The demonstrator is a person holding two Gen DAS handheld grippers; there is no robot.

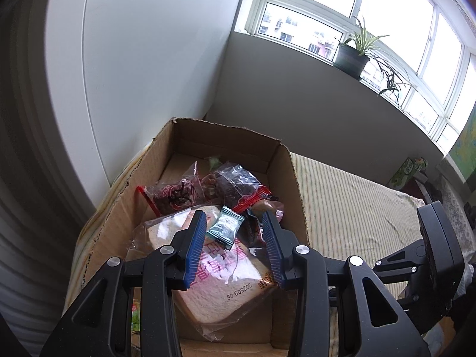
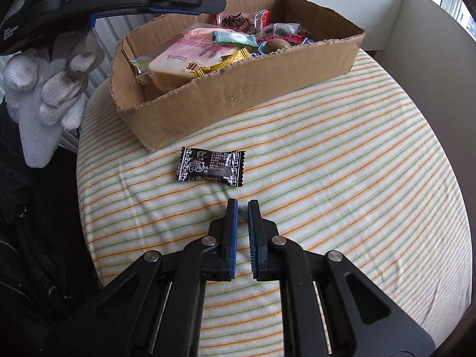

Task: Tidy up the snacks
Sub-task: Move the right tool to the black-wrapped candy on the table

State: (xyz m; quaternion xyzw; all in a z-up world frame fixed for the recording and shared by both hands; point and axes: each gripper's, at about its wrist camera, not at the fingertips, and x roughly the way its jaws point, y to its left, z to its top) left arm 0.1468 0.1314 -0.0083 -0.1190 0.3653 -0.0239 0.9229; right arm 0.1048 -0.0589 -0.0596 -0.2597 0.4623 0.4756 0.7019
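- My left gripper (image 1: pixel 234 217) hangs over the cardboard box (image 1: pixel 297 190), centre of the left wrist view — jaws spread wide, nothing between them.
- Box contents, left view: a wrapped bread slice (image 1: pixel 220 285) w/ pink print at lower centre, under the jaws; a teal candy wrapper (image 1: pixel 226 227) lying on top of the bread, between the two fingers.
- Further back in the box: clear bags of dark snacks (image 1: pixel 208 190) w/ red trim, piled mid-box. A green packet (image 1: pixel 135 316) shows at the box's lower left corner, partly hidden by the gripper.
- Box sits on a striped cloth (image 2: pixel 327 163); its rim is ragged, torn edges.
- Right wrist view: my right gripper (image 2: pixel 242 203) at lower centre, jaws nearly closed w/ a thin gap, gripping nothing, over the cloth.
- A black candy packet (image 2: pixel 210 167) lies flat on the cloth just ahead of the right fingertips, outside the box, near its front corner.
- Same view, box at upper centre: a yellow wrapper (image 2: pixel 221 64) by the near wall, beside the bread; a brown round item (image 2: pixel 276 46) further right — can't tell what it is.
- Upper left of right view: gloved hand (image 2: pixel 44 89) holding the left gripper.
- Potted plant (image 1: pixel 354 53) on the window sill, upper right of left view.
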